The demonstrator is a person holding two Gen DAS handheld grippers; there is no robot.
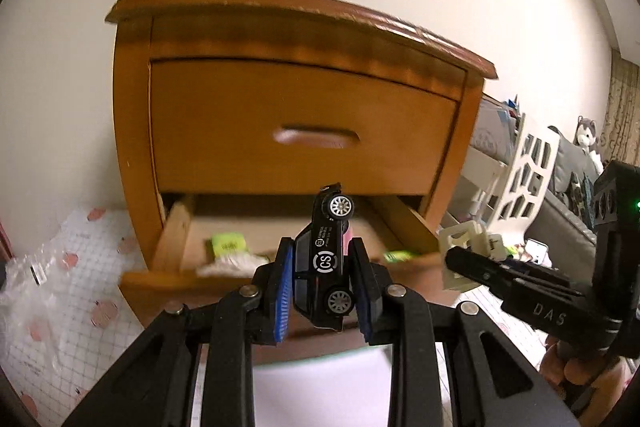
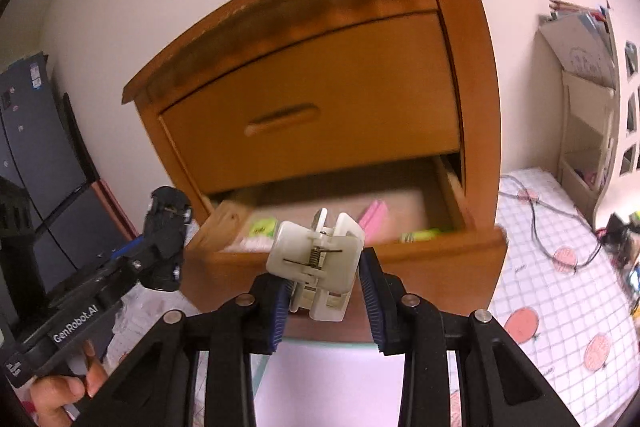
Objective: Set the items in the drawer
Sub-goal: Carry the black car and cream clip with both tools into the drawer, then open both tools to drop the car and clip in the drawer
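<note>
The black toy car [image 1: 325, 263] stands on end between the blue pads, and my left gripper [image 1: 321, 247] is shut on it just in front of the open lower drawer [image 1: 160, 279]. My right gripper [image 2: 324, 277] is shut on a white spring clip [image 2: 316, 255], also held just short of the drawer's front panel [image 2: 440, 267]. Each gripper shows in the other's view: the right gripper [image 1: 460, 261] with the clip [image 1: 468, 239], and the left gripper [image 2: 164, 251] with the car [image 2: 166, 219]. Inside the drawer lie a green packet [image 1: 228, 245], a white lump [image 1: 232, 263] and a pink item [image 2: 374, 217].
The wooden nightstand's upper drawer [image 1: 304, 123] is closed. A crumpled plastic bag [image 1: 40, 267] lies on the checked mat to the left. At the right stand a white shelf unit [image 1: 528, 171] and a cable [image 2: 560, 235] on the mat. A dark panel [image 2: 32, 147] stands far left.
</note>
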